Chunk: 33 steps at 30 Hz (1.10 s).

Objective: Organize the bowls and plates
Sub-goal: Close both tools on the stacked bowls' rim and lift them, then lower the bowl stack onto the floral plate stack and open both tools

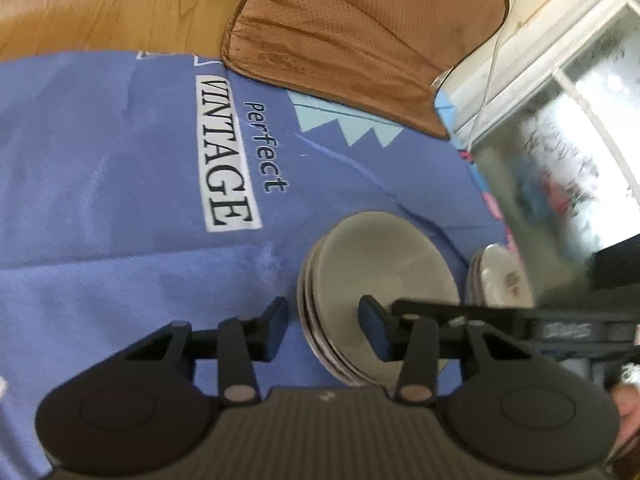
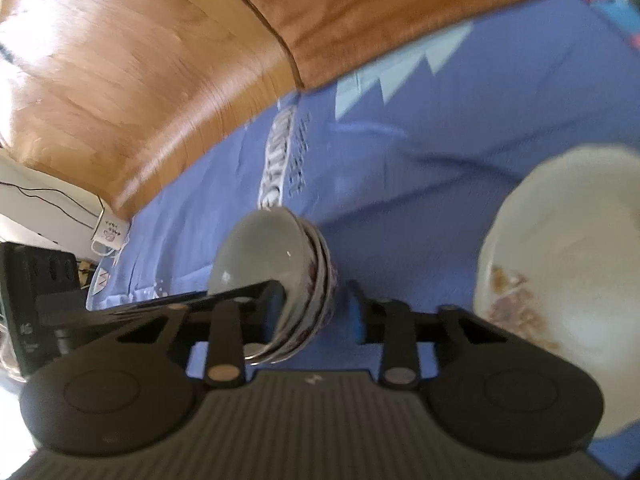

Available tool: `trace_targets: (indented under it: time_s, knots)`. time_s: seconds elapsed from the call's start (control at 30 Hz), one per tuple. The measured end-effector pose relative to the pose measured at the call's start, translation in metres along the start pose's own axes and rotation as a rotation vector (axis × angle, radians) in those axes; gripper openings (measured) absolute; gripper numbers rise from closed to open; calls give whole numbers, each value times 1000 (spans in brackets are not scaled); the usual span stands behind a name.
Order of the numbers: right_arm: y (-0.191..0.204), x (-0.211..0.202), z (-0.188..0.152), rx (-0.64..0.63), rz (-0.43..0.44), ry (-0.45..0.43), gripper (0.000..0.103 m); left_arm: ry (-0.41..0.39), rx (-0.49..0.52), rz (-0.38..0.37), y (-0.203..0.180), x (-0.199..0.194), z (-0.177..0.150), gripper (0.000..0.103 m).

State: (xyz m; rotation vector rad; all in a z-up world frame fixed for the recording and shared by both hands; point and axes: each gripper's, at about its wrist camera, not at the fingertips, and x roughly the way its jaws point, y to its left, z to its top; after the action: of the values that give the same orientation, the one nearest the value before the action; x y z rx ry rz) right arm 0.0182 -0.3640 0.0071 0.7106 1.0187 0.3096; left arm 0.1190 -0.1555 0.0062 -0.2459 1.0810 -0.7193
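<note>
A stack of grey-white bowls [image 1: 380, 264] [image 2: 272, 264] rests on a blue cloth [image 1: 120, 160] [image 2: 460, 160]. My left gripper [image 1: 324, 326] straddles the stack's near rim, with one finger outside it and the other inside the top bowl. A thin strip of cloth shows between the outer finger [image 1: 276, 328] and the stack. My right gripper [image 2: 316, 312] straddles the rim on the other side, with its left finger in the bowl and its blue pad [image 2: 356, 314] just outside. Each gripper shows at the edge of the other's view.
A second stack of white dishes with a floral print [image 1: 504, 276] [image 2: 560, 280] stands close beside the bowls. A brown leather mat [image 1: 360, 32] [image 2: 400, 12] lies on the wooden table [image 1: 100, 4] [image 2: 140, 80] beyond the cloth. White cables hang at the table's edge.
</note>
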Motion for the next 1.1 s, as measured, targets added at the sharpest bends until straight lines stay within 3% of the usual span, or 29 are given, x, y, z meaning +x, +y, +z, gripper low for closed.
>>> trace_targets:
  time_s: [0.03, 0.27, 0.43, 0.63, 0.83, 1.0, 1.07, 1.1]
  knots:
    - [0, 1, 0, 3, 1, -2, 31, -10, -13, -9, 1, -1, 0, 30]
    - [2, -20, 6, -24, 21, -39, 29, -30, 18, 33, -25, -12, 3, 30]
    - [-7, -77, 16, -33, -3, -137, 29, -50, 92, -10, -73, -12, 14, 30]
    - [-46, -127, 12, 17, -127, -202, 29, 30, 167, -79, -131, 31, 19, 31]
    - [-81, -133, 3, 86, -190, -205, 30, 104, 210, -70, -154, 71, 11, 33]
    - [-68, -141, -2, 12, -270, -308, 38, 79, 248, -48, -159, 71, 11, 37]
    - [-62, -145, -5, -34, -291, -372, 51, 52, 250, -53, -157, 61, 11, 43]
    - [-62, -146, -8, -48, -295, -408, 52, 29, 250, -42, -156, 54, 11, 53]
